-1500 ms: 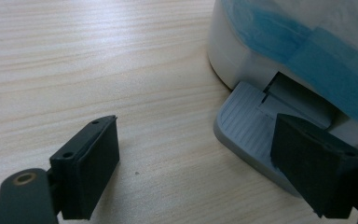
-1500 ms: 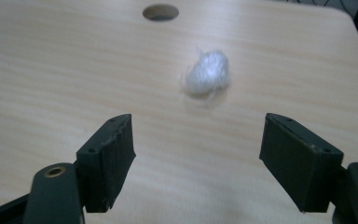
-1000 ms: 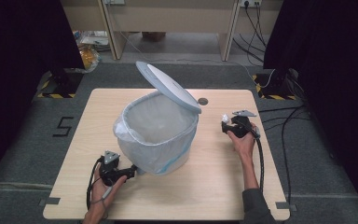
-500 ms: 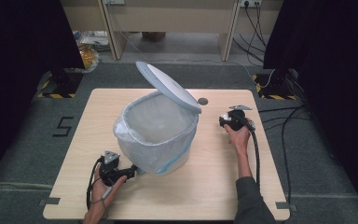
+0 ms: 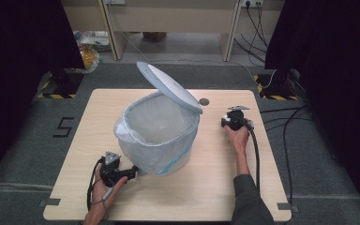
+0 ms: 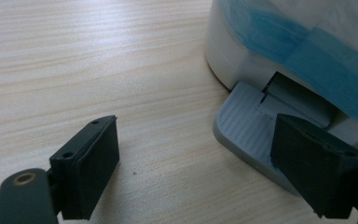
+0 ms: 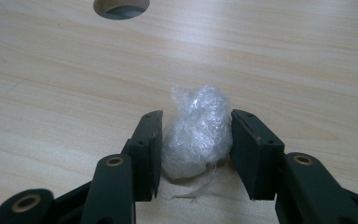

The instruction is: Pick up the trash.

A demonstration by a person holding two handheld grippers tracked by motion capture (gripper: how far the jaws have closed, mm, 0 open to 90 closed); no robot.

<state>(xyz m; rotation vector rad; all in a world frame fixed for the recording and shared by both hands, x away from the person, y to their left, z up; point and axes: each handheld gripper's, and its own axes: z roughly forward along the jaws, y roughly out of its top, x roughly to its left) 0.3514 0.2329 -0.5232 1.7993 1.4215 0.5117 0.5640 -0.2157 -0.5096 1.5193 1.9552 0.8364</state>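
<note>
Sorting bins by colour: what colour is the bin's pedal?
Grey pedal, clearest in the left gripper view.

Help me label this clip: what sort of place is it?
Probably a lab recording bay, not a home: a bare wooden table with black curtains on both sides, hazard-striped tape on the floor and loose cables.

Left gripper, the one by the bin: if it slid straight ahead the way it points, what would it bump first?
Most likely the ribbed grey foot pedal at the base of the white pedal bin. The left gripper has its jaws open, one of them already over the pedal; how close, I cannot tell.
</note>
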